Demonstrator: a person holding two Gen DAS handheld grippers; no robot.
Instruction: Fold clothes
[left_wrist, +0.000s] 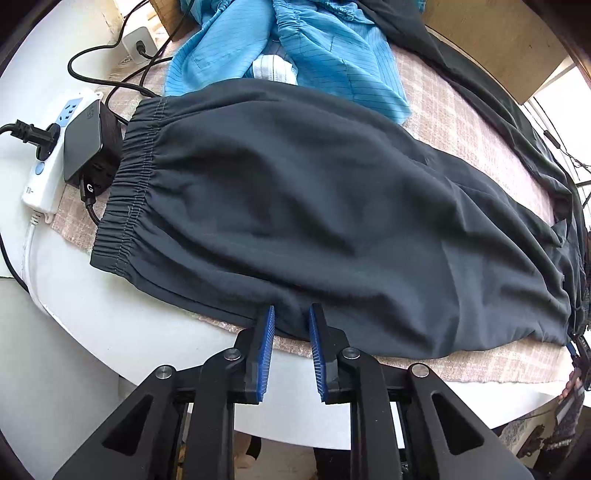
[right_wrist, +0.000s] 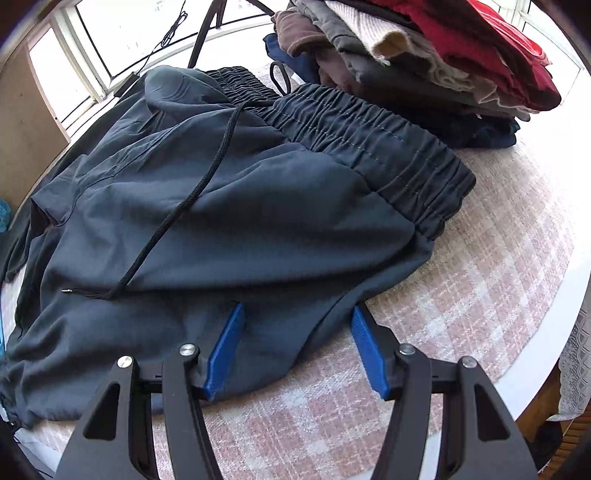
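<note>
Dark trousers just ahead of both hand-held grippers: left part-open, right wide, both empty.

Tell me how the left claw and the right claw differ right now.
The left claw has a narrow gap; the right claw gapes wide. The left meets the trousers' near edge; the right straddles a fabric fold. Both are open, with blue pads.

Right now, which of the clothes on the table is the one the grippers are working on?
The dark navy trousers, spread flat right at both grippers' tips; the light blue garment and the folded pile lie farther back.
</note>
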